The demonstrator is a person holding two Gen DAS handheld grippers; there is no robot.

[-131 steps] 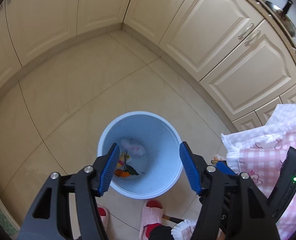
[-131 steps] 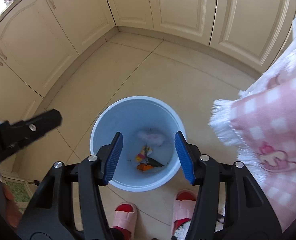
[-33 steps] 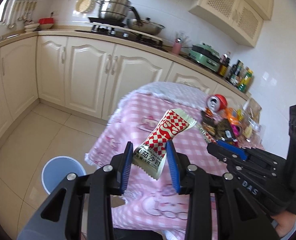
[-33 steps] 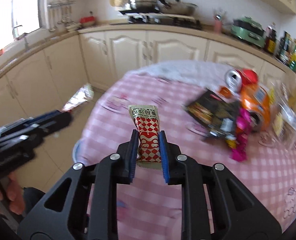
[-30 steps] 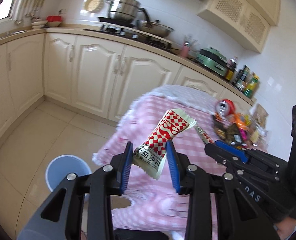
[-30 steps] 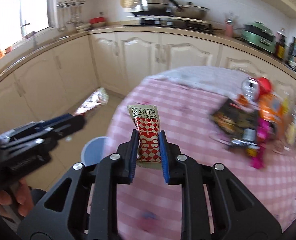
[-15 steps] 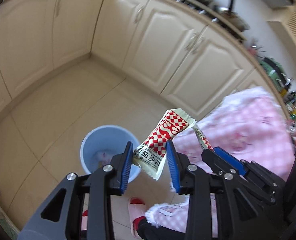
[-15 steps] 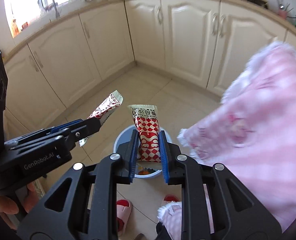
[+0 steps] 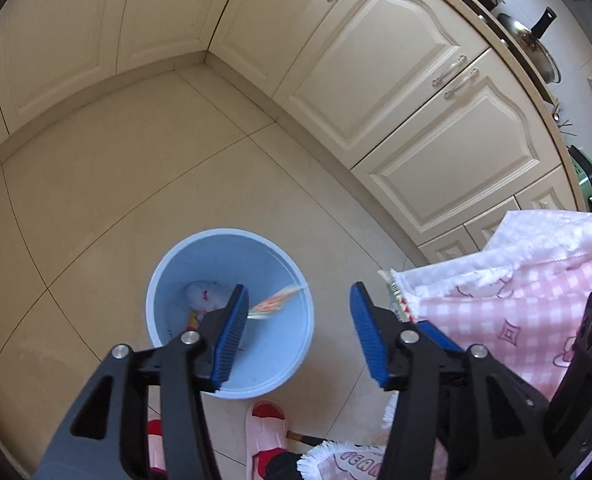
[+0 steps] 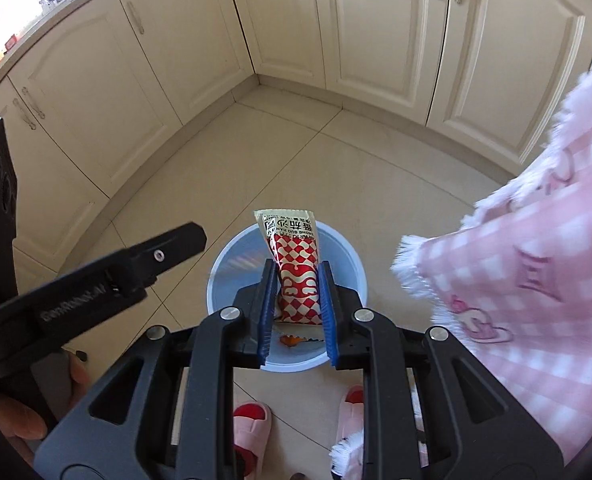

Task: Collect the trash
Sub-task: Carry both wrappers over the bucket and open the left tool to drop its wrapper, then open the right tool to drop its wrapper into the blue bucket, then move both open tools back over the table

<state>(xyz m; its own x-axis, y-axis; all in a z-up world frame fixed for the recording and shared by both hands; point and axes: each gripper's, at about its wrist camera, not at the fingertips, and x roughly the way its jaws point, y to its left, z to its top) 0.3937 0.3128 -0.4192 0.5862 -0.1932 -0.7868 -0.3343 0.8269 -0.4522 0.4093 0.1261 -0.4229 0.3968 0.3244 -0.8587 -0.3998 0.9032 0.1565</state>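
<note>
A light blue trash bin point(image 9: 296, 364) stands on the tiled floor, also in the right wrist view point(image 10: 220, 272). My left gripper point(image 9: 298, 320) is open above it, and a red-and-white checked packet point(image 9: 274, 303) is blurred, falling inside the bin. Earlier trash point(image 9: 204, 296) lies at the bin's bottom. My right gripper point(image 10: 295, 300) is shut on a second red-and-white checked packet point(image 10: 296, 272) and holds it upright over the bin. The left gripper's body point(image 10: 96, 280) shows at the left of the right wrist view.
Cream cabinet doors point(image 9: 396, 80) line the corner behind the bin. The pink checked tablecloth point(image 9: 516, 300) hangs at the right, close to the bin, also in the right wrist view point(image 10: 536, 260). The person's pink slippers point(image 10: 252, 420) stand just before the bin.
Both grippers swung from the table to above the bin. My left gripper opened and its packet dropped into the bin. My right gripper still holds its packet.
</note>
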